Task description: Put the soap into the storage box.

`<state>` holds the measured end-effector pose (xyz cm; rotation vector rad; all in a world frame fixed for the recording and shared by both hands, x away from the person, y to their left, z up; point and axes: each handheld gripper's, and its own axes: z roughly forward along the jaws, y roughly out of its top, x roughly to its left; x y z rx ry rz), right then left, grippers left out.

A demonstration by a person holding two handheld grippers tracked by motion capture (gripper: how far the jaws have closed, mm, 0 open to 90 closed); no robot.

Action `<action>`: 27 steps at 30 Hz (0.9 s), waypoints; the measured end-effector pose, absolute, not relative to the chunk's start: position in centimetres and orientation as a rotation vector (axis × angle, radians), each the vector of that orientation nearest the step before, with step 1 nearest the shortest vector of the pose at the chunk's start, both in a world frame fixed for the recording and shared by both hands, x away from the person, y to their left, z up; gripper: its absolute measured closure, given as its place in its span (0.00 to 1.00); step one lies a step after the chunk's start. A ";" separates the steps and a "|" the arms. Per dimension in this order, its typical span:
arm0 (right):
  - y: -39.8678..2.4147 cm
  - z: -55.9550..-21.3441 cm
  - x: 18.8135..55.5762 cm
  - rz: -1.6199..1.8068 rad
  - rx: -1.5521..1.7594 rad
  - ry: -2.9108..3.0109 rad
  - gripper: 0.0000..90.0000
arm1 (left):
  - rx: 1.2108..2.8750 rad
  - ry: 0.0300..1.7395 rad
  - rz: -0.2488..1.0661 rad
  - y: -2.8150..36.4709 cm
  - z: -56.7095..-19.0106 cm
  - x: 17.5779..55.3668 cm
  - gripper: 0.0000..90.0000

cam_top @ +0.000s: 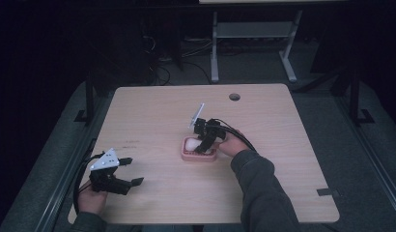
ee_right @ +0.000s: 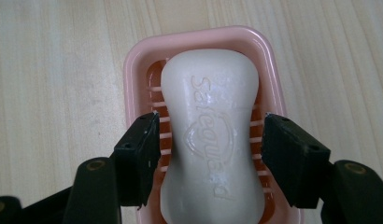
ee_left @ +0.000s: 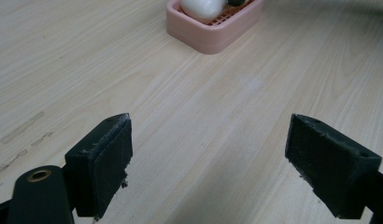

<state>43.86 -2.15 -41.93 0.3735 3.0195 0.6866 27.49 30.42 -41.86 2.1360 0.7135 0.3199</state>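
Note:
A white soap bar with raised lettering lies in a pink slatted soap dish near the middle of the wooden table. My right gripper is lowered over the dish, open, with one jaw on each side of the bar's narrow waist and small gaps showing. In the high view the right gripper hangs over the dish and the soap. My left gripper is held open and empty at the front left. Its own view has the left gripper facing the dish and soap.
A round cable hole sits near the table's far edge. A dark patch marks the front right edge. Behind the table stand the white legs of another desk with cables on the floor.

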 end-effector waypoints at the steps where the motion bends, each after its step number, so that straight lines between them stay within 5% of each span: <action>1: -2.2 -41.8 43.8 0.690 0.376 3.013 0.40 | 2.136 0.714 0.319 30.4 -41.9 27.5 0.16; 27: -5.4 -40.7 42.5 0.762 0.455 2.929 0.33 | 2.146 0.712 0.317 30.3 -42.0 27.5 0.16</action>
